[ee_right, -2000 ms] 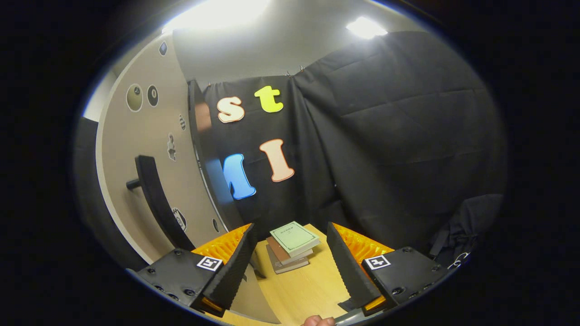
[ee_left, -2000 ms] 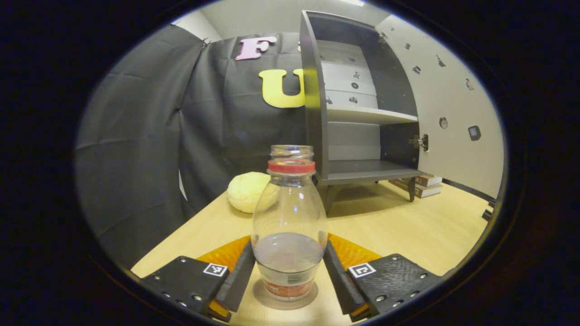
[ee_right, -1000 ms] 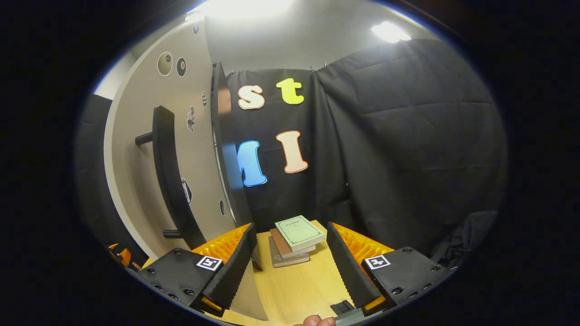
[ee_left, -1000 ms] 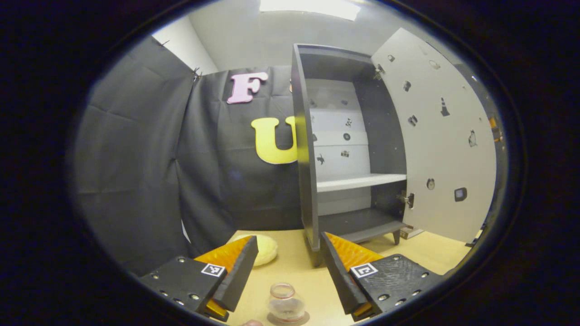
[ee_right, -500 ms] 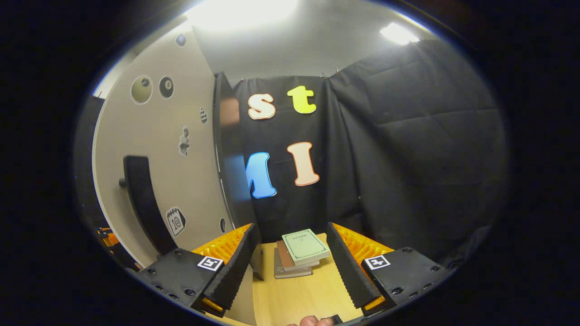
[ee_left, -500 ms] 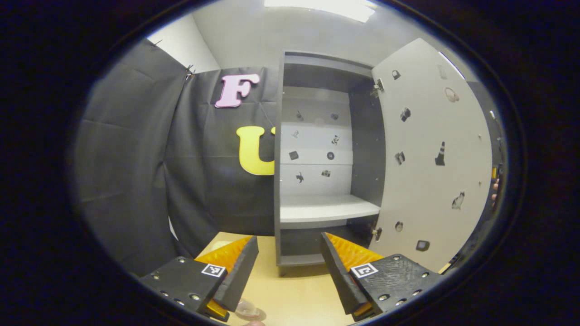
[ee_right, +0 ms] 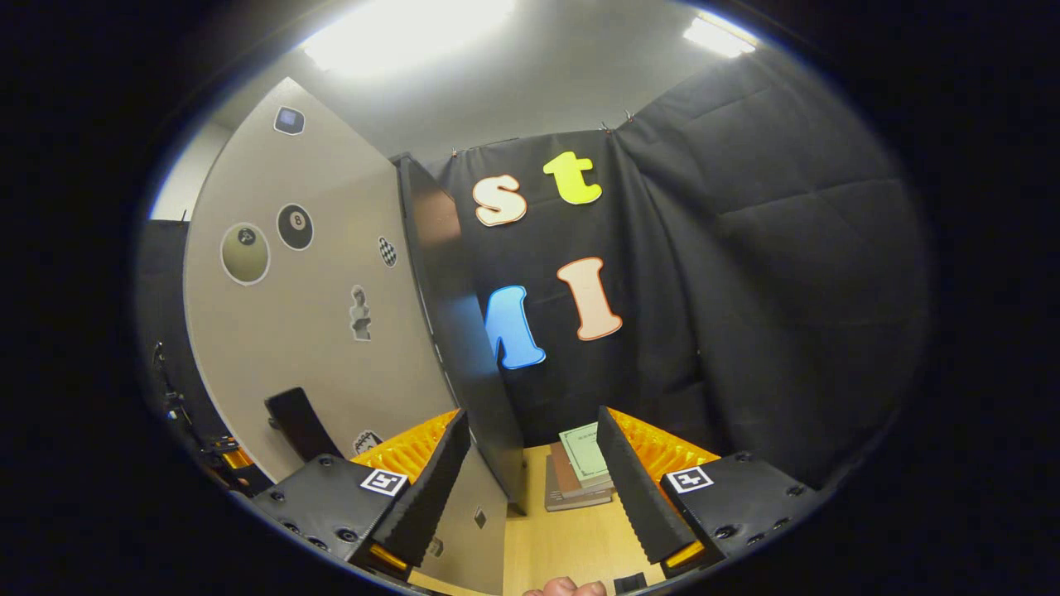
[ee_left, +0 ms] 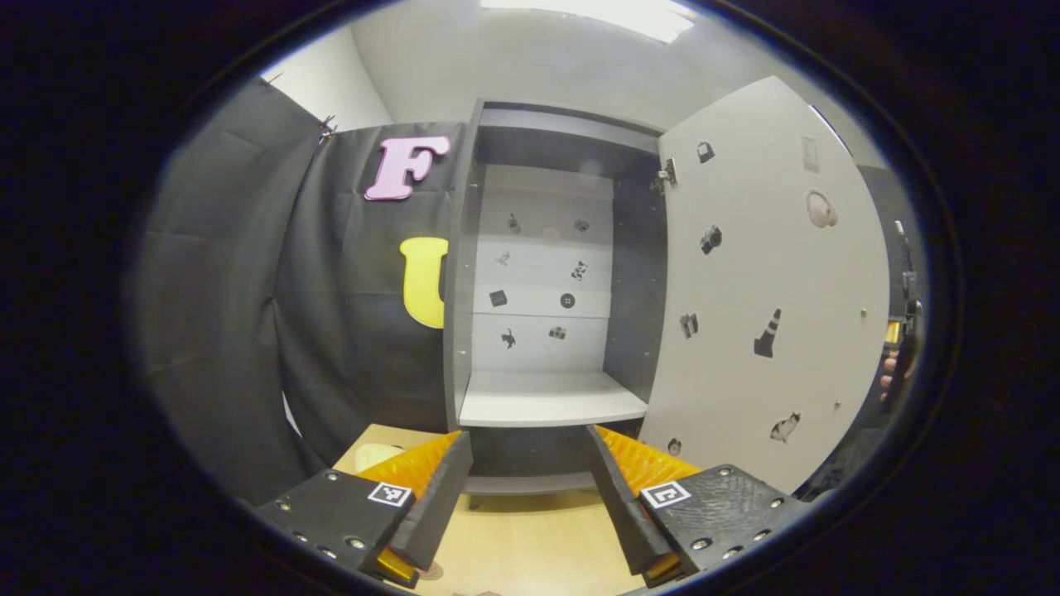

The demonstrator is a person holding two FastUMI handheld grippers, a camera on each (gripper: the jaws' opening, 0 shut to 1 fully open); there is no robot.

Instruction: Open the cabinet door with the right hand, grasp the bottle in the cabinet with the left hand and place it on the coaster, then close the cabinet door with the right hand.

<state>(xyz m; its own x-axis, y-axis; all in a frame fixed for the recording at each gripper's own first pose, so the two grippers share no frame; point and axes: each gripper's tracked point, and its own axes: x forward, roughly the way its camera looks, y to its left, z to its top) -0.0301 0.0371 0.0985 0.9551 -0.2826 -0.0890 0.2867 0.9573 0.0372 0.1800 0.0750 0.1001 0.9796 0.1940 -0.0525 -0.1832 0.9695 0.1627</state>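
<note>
The dark grey cabinet (ee_left: 546,397) stands ahead on the wooden table, its shelves bare. Its pale door (ee_left: 770,290) hangs part-way swung, inner face with small stickers toward the left gripper view. My left gripper (ee_left: 526,443) is open and holds nothing, pointing at the lower shelf. In the right gripper view the door's outer face (ee_right: 315,331) is close on the left, its black handle (ee_right: 294,422) low beside my left finger. My right gripper (ee_right: 530,422) is open, apart from the handle. Past the door's far edge a hand with a gripper (ee_left: 898,356) peeks out.
A pale yellow round thing (ee_left: 377,454) lies on the table (ee_left: 530,546) left of the cabinet. A stack of books (ee_right: 580,468) lies on the table beyond the door. Black cloth walls close in on both sides. A fingertip (ee_right: 563,588) shows at the bottom edge.
My left gripper let go of the bottle on its coaster and lifted away; the bottle slid out of view below. The door has swung partly toward the cabinet, and its handle dropped lower in the right gripper view.
</note>
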